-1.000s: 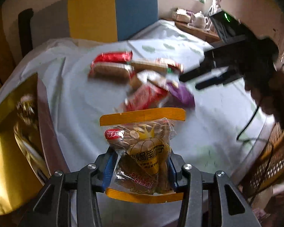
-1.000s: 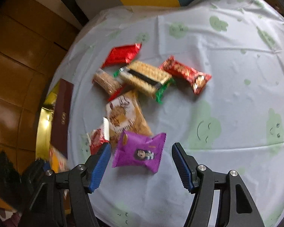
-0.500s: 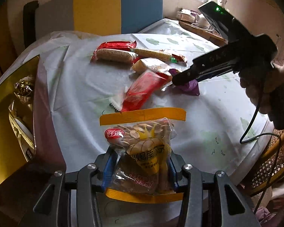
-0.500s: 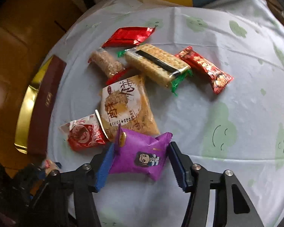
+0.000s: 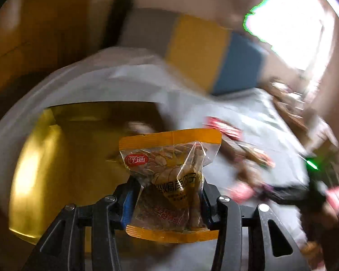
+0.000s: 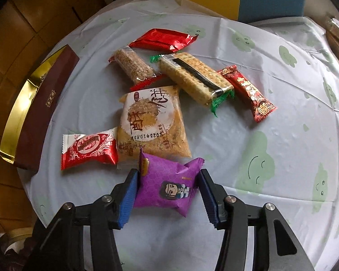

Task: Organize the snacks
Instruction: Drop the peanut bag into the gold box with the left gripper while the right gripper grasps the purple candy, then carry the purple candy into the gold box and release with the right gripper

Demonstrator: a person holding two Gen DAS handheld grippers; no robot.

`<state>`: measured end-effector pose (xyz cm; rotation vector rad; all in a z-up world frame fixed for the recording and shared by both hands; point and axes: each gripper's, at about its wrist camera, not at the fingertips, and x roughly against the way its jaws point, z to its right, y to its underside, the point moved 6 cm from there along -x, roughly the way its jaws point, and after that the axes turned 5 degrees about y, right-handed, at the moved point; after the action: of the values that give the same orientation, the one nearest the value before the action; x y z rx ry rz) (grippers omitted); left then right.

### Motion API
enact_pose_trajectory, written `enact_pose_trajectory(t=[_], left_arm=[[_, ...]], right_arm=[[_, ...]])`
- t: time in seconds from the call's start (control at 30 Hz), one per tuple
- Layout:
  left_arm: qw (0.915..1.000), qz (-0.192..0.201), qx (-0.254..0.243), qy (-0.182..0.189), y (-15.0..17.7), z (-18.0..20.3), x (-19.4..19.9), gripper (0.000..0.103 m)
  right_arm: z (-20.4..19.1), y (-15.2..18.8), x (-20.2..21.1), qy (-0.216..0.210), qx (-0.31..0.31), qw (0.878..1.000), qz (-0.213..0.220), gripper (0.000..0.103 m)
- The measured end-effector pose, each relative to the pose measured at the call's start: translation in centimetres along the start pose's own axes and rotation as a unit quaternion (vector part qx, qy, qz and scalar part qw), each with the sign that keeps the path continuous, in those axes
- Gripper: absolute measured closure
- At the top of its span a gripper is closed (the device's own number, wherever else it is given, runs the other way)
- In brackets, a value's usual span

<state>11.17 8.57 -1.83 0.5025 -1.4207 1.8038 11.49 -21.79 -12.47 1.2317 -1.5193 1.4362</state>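
Observation:
My left gripper [image 5: 167,194] is shut on a clear, orange-edged seed packet [image 5: 169,171] and holds it above the open gold box [image 5: 63,149]; this view is motion-blurred. My right gripper [image 6: 168,194] has its jaws around a purple snack packet [image 6: 167,187] lying on the tablecloth [image 6: 282,135]; both blue pads touch its sides. Beyond it lie a yellow pastry packet [image 6: 150,122], a small red-and-white packet [image 6: 88,149], a cracker pack [image 6: 192,76], a grain bar [image 6: 131,65], a red foil packet [image 6: 162,40] and a red candy packet [image 6: 248,92].
The gold box with its maroon side [image 6: 43,108] sits at the table's left edge. A chair back in grey, yellow and blue [image 5: 203,52] stands behind the round table. A wooden floor [image 6: 15,31] lies to the left.
My left gripper has swung left with the seed packet, from over the tablecloth to over the gold box. My right gripper has come forward and narrowed onto the purple packet.

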Motion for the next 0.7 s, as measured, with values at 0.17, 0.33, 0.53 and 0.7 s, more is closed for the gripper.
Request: enact_pose_trajectory(t=[0.17,0.33,0.53,0.7], left_arm=[[0.9974,-0.027,0.058,-0.034,-3.5,-5.5,-3.4,0.056],[0.9957,-0.048,0.047,-0.063,-6.0,-6.3,-8.3,0.054],[0.9936,-0.063,0.061,-0.071,-6.6,-7.1,-11.5,0.039],[0.9945,-0.041,0.062,-0.074,-6.0,-6.8,-9.1,0.032]], right_arm=[[0.0,0.2,0.1,0.003,0.003,1.000,0.001,0.049],[-0.1,-0.1,-0.1,0.002,0.003,1.000,0.000,0.048],[0.0,0.1,-0.1,0.001,0.005,1.000,0.000,0.048],[0.1,0.0,-0.1,0.000,0.005,1.000,0.000,0.048]])
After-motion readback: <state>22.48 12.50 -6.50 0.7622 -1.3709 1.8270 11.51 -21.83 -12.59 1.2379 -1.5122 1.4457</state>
